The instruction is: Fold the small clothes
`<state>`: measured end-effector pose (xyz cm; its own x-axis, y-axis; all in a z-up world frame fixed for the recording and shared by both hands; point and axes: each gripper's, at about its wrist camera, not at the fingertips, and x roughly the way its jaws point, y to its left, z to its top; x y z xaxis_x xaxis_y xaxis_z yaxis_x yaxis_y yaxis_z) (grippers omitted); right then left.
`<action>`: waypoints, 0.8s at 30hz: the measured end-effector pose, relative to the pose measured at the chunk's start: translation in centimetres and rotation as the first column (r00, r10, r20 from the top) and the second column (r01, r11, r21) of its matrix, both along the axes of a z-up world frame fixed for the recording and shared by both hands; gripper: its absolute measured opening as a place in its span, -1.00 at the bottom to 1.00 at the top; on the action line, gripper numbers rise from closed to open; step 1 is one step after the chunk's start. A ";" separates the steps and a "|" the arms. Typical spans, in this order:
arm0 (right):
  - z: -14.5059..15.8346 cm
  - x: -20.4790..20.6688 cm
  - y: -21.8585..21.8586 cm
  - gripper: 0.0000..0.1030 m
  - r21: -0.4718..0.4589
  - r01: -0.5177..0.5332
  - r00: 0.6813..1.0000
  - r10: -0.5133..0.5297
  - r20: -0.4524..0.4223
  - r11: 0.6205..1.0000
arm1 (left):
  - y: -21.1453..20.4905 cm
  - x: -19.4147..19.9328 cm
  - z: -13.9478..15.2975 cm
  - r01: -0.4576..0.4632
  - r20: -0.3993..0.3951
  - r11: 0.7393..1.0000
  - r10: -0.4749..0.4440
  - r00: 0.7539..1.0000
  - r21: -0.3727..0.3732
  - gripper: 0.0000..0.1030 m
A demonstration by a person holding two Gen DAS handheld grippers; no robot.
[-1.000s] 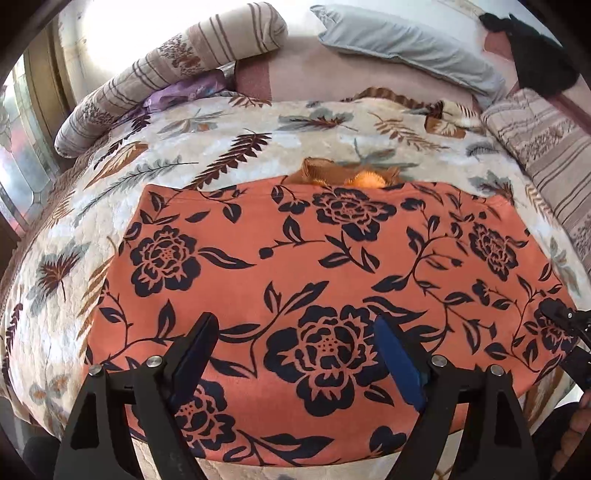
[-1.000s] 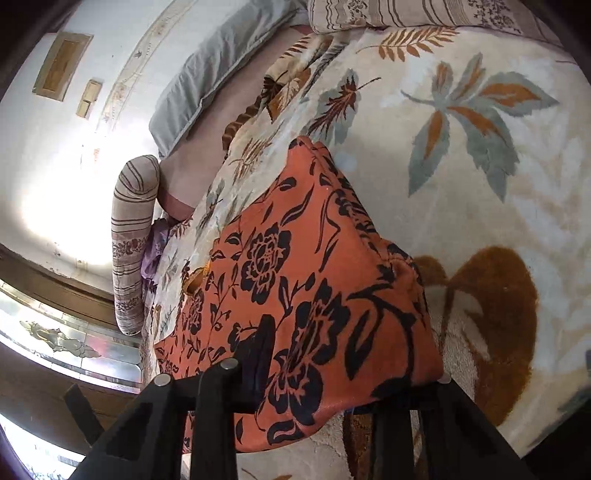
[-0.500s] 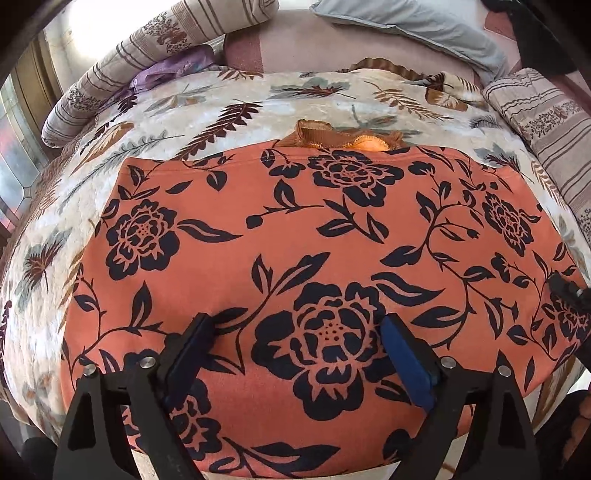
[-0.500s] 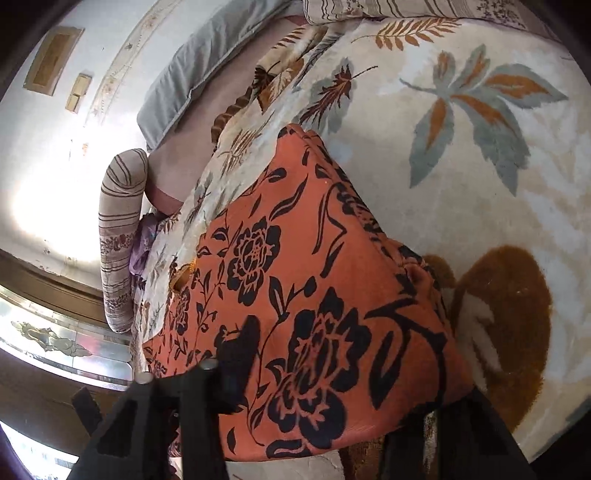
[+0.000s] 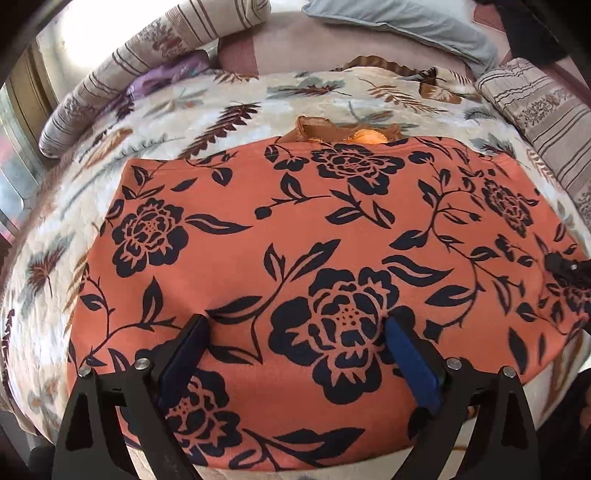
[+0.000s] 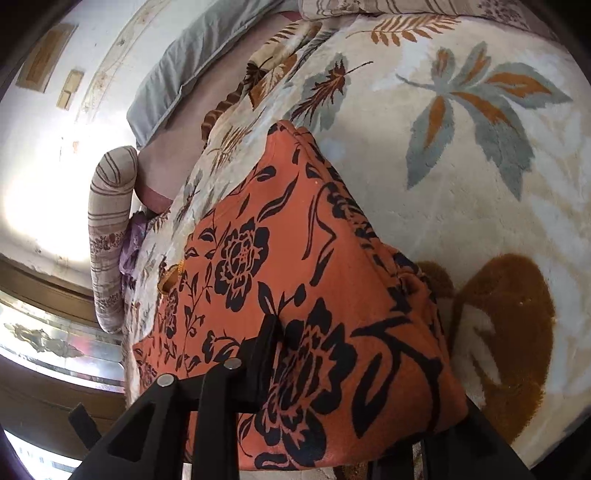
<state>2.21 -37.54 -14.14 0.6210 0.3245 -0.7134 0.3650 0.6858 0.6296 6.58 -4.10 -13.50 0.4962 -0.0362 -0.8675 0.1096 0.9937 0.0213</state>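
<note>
Cloth fills most of the left wrist view: an orange garment [image 5: 332, 258] printed with dark navy roses and leaves lies spread flat and smooth on a bed, over a plush cream blanket [image 5: 221, 110] patterned with brown and grey-blue leaves. At the garment's far edge a scrap of tan and bright orange fabric [image 5: 343, 133] pokes out from beneath it. The left gripper [image 5: 295, 343] hangs over the near part of the garment with its jaws wide; they have just been opening, and only flat cloth lies under the gap, nothing pinched. Its pads are blue, its arms black with silver bolts. A striped bolster [image 5: 147, 48] and a grey pillow [image 5: 406, 26] lie at the head of the bed. At the right edge the black tip of the right gripper [image 5: 565, 266] rests at the garment's corner.

From the right wrist view, the same garment [image 6: 295, 277] rises in a soft tented fold toward the camera. The right gripper [image 6: 351, 387] has a narrow gap; its jaws have just been closing, with the orange fabric draped between them and hiding one finger. The fleecy blanket [image 6: 461, 184] shows a large russet leaf.
</note>
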 end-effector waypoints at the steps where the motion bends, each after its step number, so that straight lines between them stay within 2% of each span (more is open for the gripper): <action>1: 0.5 0.3 0.3 -0.68 -0.029 -0.014 1.000 0.014 -0.004 0.999 | 0.6 0.0 0.5 -0.001 -0.005 0.999 0.001 1.000 -0.037 0.85; 4: 4.6 1.5 2.4 -0.72 -0.134 -0.066 0.997 0.072 0.041 0.989 | 4.3 -0.9 3.0 -0.061 0.063 0.991 0.069 0.996 -0.119 0.85; 6: 8.6 2.1 5.3 -0.72 -0.216 -0.102 0.986 0.127 0.107 0.971 | 8.4 -1.8 4.8 -0.139 0.114 0.976 0.160 0.981 -0.167 0.85; 8: 12.6 2.6 10.0 -0.72 -0.305 -0.156 0.959 0.218 0.180 0.939 | 13.1 -2.9 5.8 -0.243 0.156 0.949 0.277 0.948 -0.202 0.85; 10: 15.0 2.8 15.2 -0.72 -0.388 -0.213 0.925 0.313 0.215 0.897 | 18.0 -3.8 5.9 -0.365 0.175 0.907 0.402 0.899 -0.210 0.85; 13: 15.2 2.7 24.0 -0.72 -0.486 -0.323 0.862 0.464 0.203 0.812 | 24.5 -5.0 4.1 -0.516 0.134 0.824 0.553 0.823 -0.233 0.85; 15: 12.5 3.1 29.3 -0.72 -0.526 -0.422 0.820 0.558 0.125 0.738 | 27.4 -5.7 2.3 -0.588 0.085 0.769 0.622 0.778 -0.251 0.84; 16: 10.2 3.6 31.7 -0.72 -0.533 -0.488 0.797 0.602 0.051 0.691 | 28.3 -5.8 1.4 -0.612 0.051 0.748 0.643 0.764 -0.256 0.84; 17: 7.2 4.2 33.6 -0.72 -0.519 -0.554 0.775 0.631 -0.036 0.651 | 28.9 -5.9 0.8 -0.624 0.017 0.734 0.651 0.759 -0.268 0.82; 18: 3.7 5.0 35.0 -0.70 -0.471 -0.625 0.749 0.648 -0.138 0.623 | 29.2 -5.9 0.5 -0.618 0.001 0.731 0.646 0.763 -0.288 0.81; 19: 3.1 4.9 35.4 -0.71 -0.484 -0.611 0.758 0.640 -0.127 0.626 | 29.2 -5.9 0.5 -0.604 0.005 0.740 0.634 0.773 -0.297 0.81; 20: 4.0 4.9 35.6 -0.72 -0.501 -0.595 0.766 0.632 -0.116 0.629 | 29.1 -6.1 0.7 -0.590 0.019 0.752 0.622 0.783 -0.293 0.81; 22: 6.3 5.2 35.4 -0.73 -0.470 -0.582 0.773 0.631 -0.066 0.664 | 29.1 -6.5 1.0 -0.584 0.044 0.761 0.619 0.785 -0.283 0.81; 24: 9.6 5.1 35.6 -0.73 -0.525 -0.540 0.775 0.632 -0.003 0.659 | 29.5 -6.5 1.2 -0.573 0.037 0.759 0.612 0.790 -0.308 0.81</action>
<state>7.32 -1.91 -4.51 0.5415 0.3157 -0.7792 -0.2951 0.9392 0.1755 0.06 25.39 -12.35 0.6010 0.0833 -0.7949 -0.4876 0.8262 -0.2821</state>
